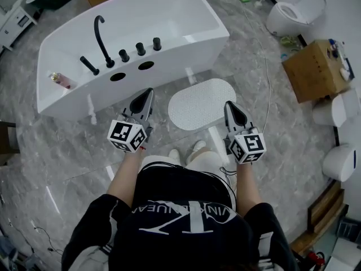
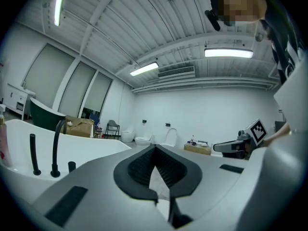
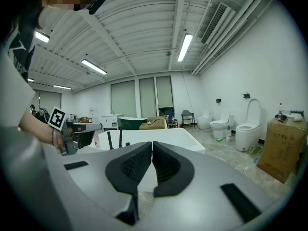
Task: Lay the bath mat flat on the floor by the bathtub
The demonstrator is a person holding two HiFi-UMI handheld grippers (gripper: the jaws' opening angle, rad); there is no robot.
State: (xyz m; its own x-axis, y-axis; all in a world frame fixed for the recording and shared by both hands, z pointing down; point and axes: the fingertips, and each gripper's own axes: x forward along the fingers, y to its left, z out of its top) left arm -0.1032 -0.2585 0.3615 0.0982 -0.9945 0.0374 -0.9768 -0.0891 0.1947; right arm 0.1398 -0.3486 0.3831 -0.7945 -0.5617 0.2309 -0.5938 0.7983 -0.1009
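The bath mat [image 1: 198, 104] is lying flat on the floor [image 1: 67, 145] just beside the bathtub [image 1: 180, 33], and the left claw [image 1: 149, 91] and right claw [image 1: 228, 104] are hovering near it, both pressed together on nothing, so I am guessing the good way is lifting away without bumping it.

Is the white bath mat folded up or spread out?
Spread out: the bath mat lies as one flat oval on the floor beside the bathtub.

Floor [image 1: 62, 151]: grey marbled tile. Resting directly on it: white bathtub [image 1: 186, 44], white bath mat [image 1: 200, 103] (flat, just beside the tub), cardboard box [image 1: 313, 69], toilet [image 1: 293, 13] farther right.
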